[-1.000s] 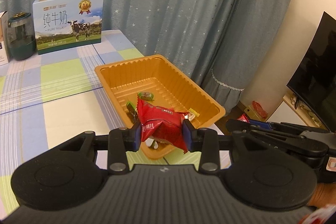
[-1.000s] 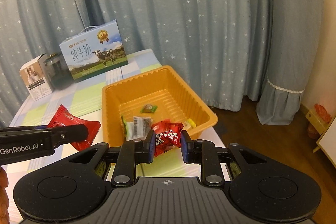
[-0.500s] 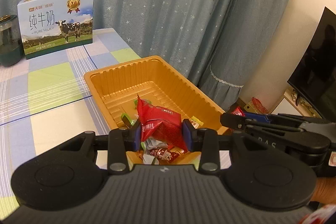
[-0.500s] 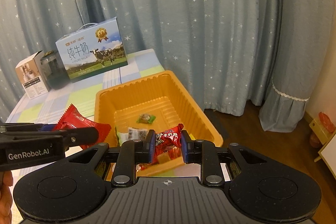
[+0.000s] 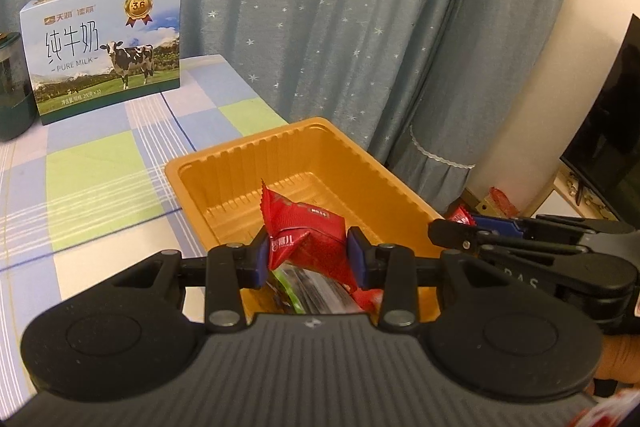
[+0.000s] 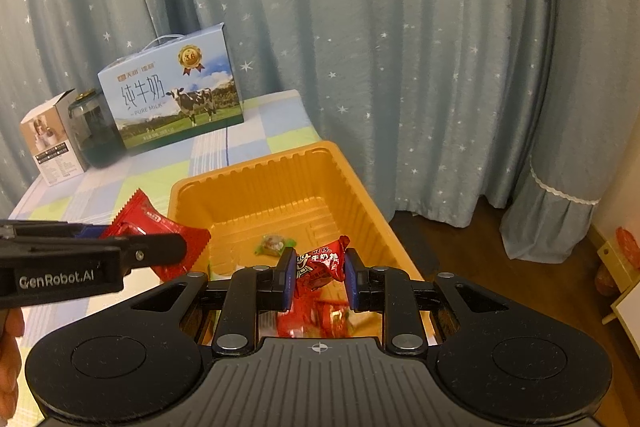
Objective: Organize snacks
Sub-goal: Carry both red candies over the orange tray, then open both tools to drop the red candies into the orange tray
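An orange plastic tray (image 5: 280, 147) (image 6: 256, 171) sits at the table's right edge. My left gripper (image 5: 307, 258) is shut on a red snack packet (image 5: 304, 227) and holds it over the tray's near end; it also shows in the right wrist view (image 6: 156, 227). My right gripper (image 6: 316, 277) is shut on a small red candy packet (image 6: 318, 263), also above the tray's near part. A green-wrapped candy (image 6: 274, 243) lies on the tray floor. Other wrappers (image 5: 308, 291) lie under the left gripper, partly hidden.
A blue milk carton box (image 5: 102, 47) (image 6: 172, 95) stands at the table's back. A dark green jar (image 5: 12, 87) and a white box (image 6: 50, 143) stand left of it. Curtains hang behind. A TV (image 5: 608, 131) stands at right; the floor drops off beside the tray.
Both grippers have moved forward over the tray with their packets still held. The tray now sits closer and lower in both views.
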The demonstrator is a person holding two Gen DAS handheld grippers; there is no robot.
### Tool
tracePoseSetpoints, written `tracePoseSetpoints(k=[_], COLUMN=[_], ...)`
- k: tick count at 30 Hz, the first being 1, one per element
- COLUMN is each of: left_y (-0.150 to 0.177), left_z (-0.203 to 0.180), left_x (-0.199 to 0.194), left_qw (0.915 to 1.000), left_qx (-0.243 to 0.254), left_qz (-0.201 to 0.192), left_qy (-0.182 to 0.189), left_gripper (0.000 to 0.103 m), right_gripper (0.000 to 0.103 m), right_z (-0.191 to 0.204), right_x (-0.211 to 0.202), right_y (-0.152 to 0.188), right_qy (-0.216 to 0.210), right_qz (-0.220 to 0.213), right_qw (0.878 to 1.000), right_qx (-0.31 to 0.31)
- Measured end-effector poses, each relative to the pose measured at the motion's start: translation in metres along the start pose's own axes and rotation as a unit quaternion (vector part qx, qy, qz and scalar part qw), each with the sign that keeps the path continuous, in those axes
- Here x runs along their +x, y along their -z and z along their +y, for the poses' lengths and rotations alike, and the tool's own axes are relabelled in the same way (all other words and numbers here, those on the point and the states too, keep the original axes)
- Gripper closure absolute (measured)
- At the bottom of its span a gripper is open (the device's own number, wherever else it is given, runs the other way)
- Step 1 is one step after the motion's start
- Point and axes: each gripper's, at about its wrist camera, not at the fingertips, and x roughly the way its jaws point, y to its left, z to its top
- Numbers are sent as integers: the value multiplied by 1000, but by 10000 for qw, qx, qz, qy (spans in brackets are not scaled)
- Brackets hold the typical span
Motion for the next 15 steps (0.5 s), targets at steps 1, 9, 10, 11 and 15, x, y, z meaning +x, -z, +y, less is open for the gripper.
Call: tracePoseSetpoints(k=[1,9,10,11,15], left_y=[-2,-17,-18,-20,-23], left_z=[2,16,16,17,19], left_x=[4,33,37,40,51], left_qw=[10000,9998,9998,9997,9997], left_qx=[5,108,127,132,157], left_qz=[6,23,22,19,52], left_qy=[-18,-159,-180,-194,-178], left_gripper=[68,68,68,68,69], right_gripper=[78,78,78,78,78], right_z=[-1,-4,-4,-4,-5], right_x=[5,34,37,40,49], right_y=[-2,-12,-12,-13,-11], right_qy=[-22,-64,-62,-60,-48], right_qz=[11,93,108,122,179], right_qw=[10000,9999,9999,9999,9998], right_qx=[9,10,6,5,25])
